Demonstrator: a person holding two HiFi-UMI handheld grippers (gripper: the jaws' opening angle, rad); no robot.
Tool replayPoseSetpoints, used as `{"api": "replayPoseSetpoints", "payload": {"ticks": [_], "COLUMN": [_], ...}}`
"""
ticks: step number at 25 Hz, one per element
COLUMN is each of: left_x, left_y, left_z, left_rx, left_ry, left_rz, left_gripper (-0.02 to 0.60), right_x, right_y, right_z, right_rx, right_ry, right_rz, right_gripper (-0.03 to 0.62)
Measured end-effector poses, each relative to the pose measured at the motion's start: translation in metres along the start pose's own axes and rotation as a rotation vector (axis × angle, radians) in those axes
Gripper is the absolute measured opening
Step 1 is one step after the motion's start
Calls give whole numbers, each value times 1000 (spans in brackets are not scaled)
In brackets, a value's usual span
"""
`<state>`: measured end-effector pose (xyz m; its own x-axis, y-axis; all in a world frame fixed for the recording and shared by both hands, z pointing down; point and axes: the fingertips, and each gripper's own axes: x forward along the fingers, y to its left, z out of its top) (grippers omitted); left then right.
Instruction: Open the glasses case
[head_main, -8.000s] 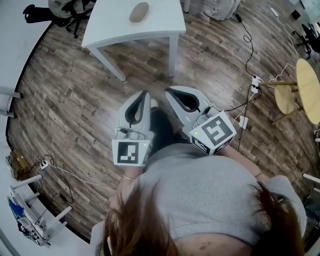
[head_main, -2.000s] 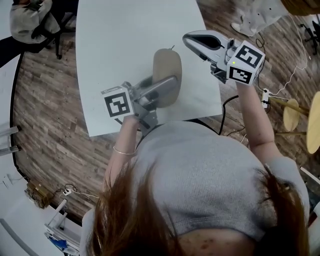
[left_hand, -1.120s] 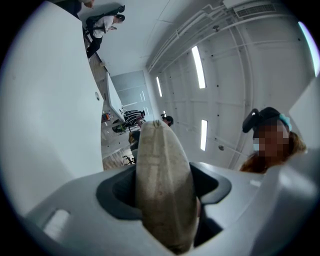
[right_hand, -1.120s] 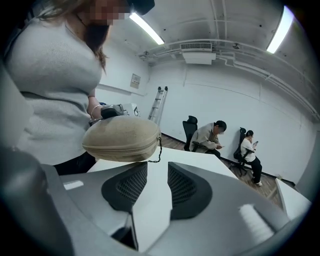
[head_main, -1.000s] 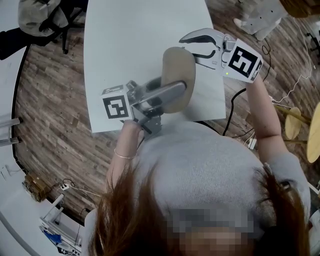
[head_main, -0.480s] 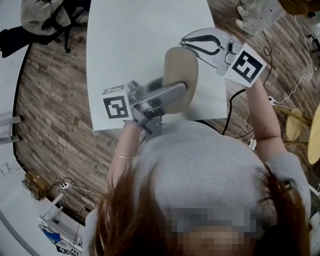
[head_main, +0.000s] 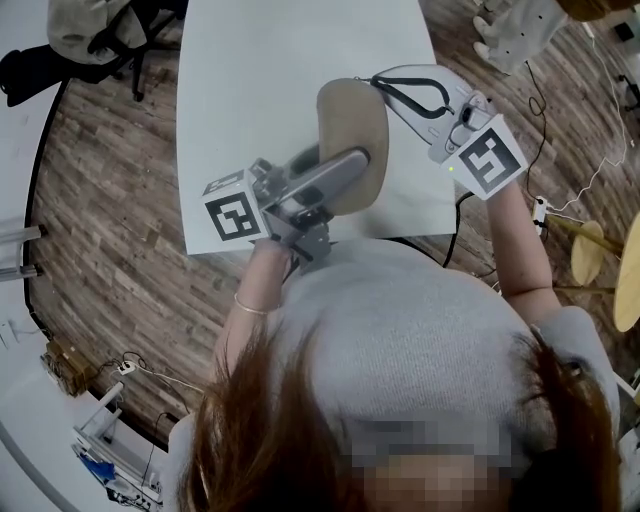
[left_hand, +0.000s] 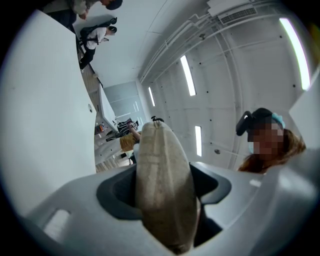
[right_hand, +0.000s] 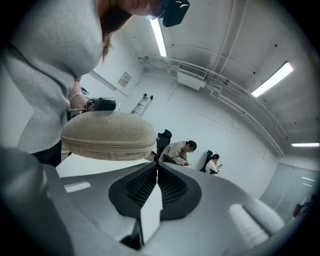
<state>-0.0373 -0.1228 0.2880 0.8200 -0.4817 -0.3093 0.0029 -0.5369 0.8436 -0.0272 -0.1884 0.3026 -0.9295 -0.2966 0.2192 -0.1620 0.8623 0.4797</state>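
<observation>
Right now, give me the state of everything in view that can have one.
glasses case: closed, held up off the table.
left gripper: shut on the glasses case, jaws wide around its body.
right gripper: jaws have just closed and now meet, at the case's end; whether they pinch the zip pull cannot be told.

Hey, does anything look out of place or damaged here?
Nothing is spilled or damaged. One thing is unusual: the glasses case is not lying flat on the table. The left gripper clamps it on edge, apparently lifted, and it is closed.
</observation>
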Motion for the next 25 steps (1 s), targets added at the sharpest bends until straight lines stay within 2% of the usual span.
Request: {"api": "replayPoseSetpoints", "payload": {"ticks": [3, 12, 18, 25], "left_x": [-2, -5, -7, -8], "left_y": [3, -1, 5, 10], "left_z": [0, 8, 7, 13], "left_rx": [-8, 32, 23, 33], "left_ry": [-18, -61, -50, -72], "left_rz": [11, 11, 56, 75], "left_gripper": [293, 293, 293, 293], "right_x": [-1, -3, -6, -4], "right_y": [5, 7, 7, 8], "right_z": [-1, 14, 2, 0], "right_rx": [-37, -74, -209, -190], "right_ry": [39, 66, 206, 206], "right_rz": [-2, -27, -32, -35], "right_gripper": [8, 6, 6, 6]}}
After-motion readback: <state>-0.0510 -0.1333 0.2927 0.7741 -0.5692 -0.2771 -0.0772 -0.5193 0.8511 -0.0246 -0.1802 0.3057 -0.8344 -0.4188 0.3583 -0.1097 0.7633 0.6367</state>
